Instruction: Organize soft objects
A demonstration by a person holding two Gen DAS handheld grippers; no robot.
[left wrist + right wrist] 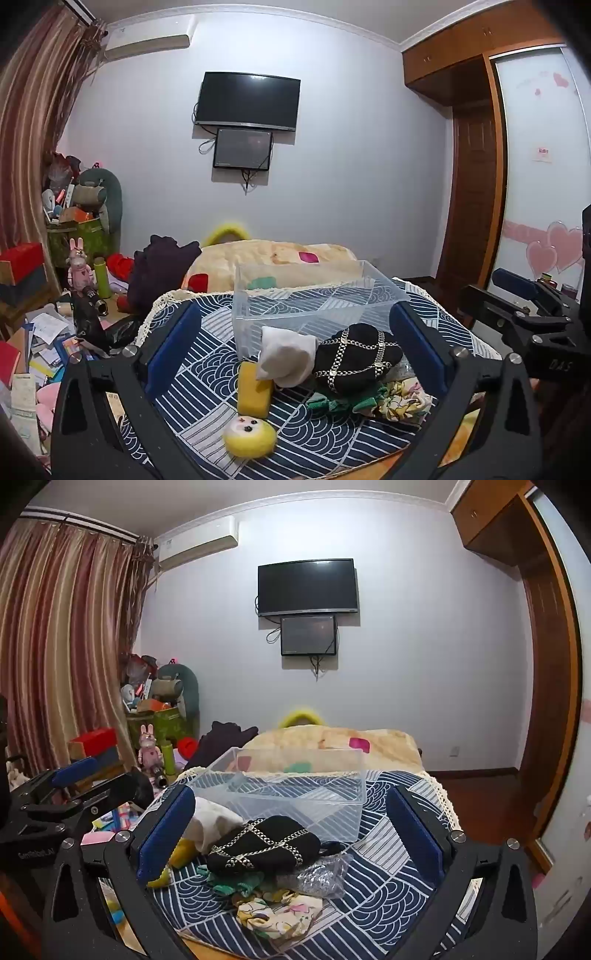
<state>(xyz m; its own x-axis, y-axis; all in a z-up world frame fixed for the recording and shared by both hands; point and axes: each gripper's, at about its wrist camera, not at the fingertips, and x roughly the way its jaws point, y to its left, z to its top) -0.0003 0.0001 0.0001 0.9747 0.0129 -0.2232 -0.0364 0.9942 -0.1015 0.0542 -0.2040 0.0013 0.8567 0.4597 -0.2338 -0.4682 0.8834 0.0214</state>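
We see both hand-held grippers spread wide and holding nothing — left (295, 343), right (291, 823), soft things heaped on the patterned tabletop (388, 886) — black chained pouch (354, 356), white cloth (286, 356), yellow sponge (253, 391), just before the clear bin (314, 295).

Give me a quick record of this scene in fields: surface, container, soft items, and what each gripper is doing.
surface: patterned blue cloth
container: clear plastic bin, looks empty, behind the pile
soft items: yellow sponge, white cloth, black chain-pattern pouch, green scrunchie, floral scrunchie, round yellow face toy
other: bubble wrap
left gripper: open, holding nothing
right gripper: open, holding nothing
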